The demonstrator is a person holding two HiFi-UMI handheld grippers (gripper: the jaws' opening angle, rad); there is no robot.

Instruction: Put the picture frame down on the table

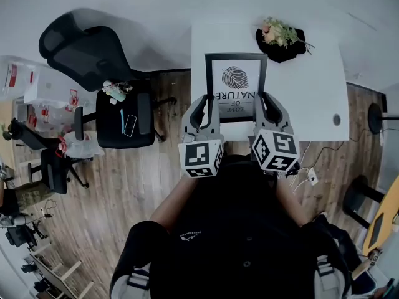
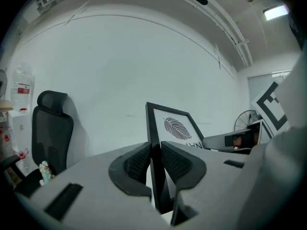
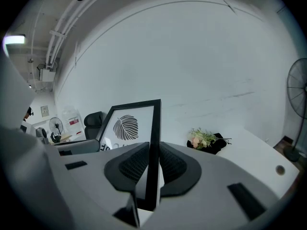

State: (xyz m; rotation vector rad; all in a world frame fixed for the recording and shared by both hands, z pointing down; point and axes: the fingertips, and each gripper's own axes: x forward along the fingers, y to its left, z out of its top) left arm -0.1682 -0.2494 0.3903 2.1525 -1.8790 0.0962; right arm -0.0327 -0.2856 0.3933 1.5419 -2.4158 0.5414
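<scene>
Head view: I hold a black-rimmed rectangular picture frame with a white leaf print (image 1: 235,83) over the near half of the white table (image 1: 312,86). My left tool (image 1: 207,108) is on the frame's left side rail and my right tool (image 1: 266,106) on its right side rail. The frame stands up, not flat, with the print facing me and reading upside down. I can't tell whether its lower edge touches the table. A black dish of dried flowers (image 1: 280,39) sits at the far edge of the table, well apart from the frame. A black office chair (image 1: 93,48) is off to the left on the wood floor.

Left gripper view: my left tool (image 2: 154,152) is pinching the frame's (image 2: 175,126) black rail, both ribbed pads pressed against it. The frame rises upright past the jaws, leaf print visible.

Right gripper view: my right tool (image 3: 152,159) is pinching the opposite rail of the frame (image 3: 129,126), pads tight on both sides. The table (image 3: 249,147) and the flowers (image 3: 204,139) lie beyond, to the right.

Progress, as I judge it: the frame is gripped and brought over the table, but not yet set down. What's left is to lower it until it rests on the table, then spread both tools and pull them clear.
</scene>
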